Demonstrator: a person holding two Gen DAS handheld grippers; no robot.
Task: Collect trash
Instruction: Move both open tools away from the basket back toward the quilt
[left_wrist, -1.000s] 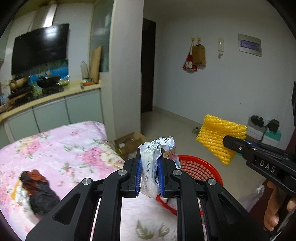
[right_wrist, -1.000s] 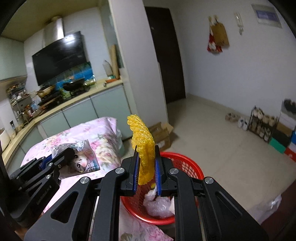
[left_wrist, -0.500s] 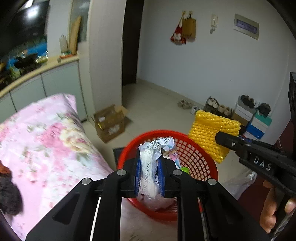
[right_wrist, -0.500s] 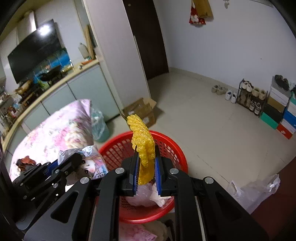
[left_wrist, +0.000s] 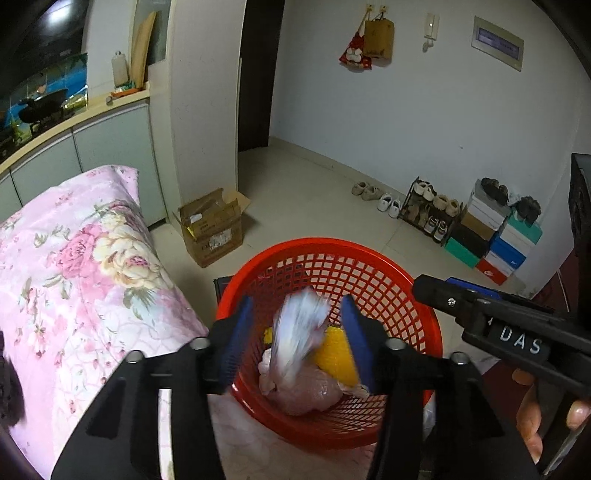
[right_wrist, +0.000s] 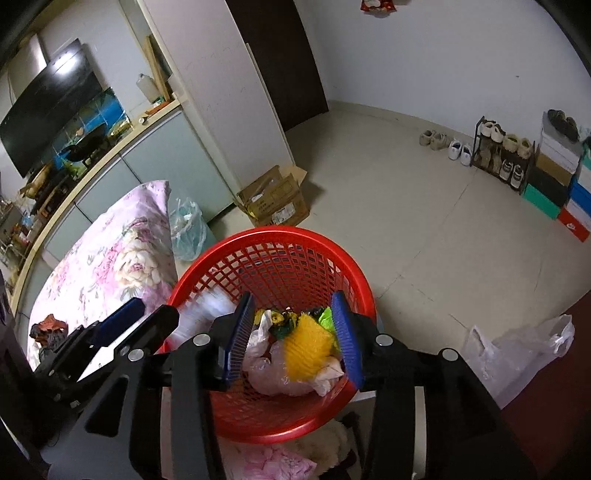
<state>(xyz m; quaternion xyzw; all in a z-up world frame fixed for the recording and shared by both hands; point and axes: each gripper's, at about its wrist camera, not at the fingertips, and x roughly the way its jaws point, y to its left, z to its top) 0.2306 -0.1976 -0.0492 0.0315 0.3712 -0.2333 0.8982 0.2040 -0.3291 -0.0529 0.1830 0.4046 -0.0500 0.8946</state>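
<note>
Both grippers hang over a red mesh basket (left_wrist: 373, 266) (right_wrist: 295, 240) beside the bed. My left gripper (left_wrist: 297, 332) has its jaws opening; a blurred silvery snack wrapper (left_wrist: 299, 328) drops free between the blue pads into the basket. My right gripper (right_wrist: 295, 332) also has its jaws opening, and the yellow foam net (right_wrist: 306, 350) lies loose in the basket below the pads, on a pinkish plastic bag (right_wrist: 273, 376). In the left wrist view the net (left_wrist: 336, 354) shows behind the falling wrapper. The left gripper (right_wrist: 110, 332) appears at the left of the right wrist view, with the wrapper (right_wrist: 207, 310) blurred beside it.
A floral pink bed cover (left_wrist: 85, 266) lies left of the basket, with dark crumpled trash (right_wrist: 46, 328) on it. A cardboard box (left_wrist: 210, 229) sits on the floor behind. Shoe rack and shoe boxes (left_wrist: 491, 229) line the right wall. A white plastic bag (right_wrist: 517, 350) lies on the floor.
Both grippers sank toward the basket and their jaws parted. The wrapper left the left pads and is falling; the yellow net dropped from the right pads into the basket.
</note>
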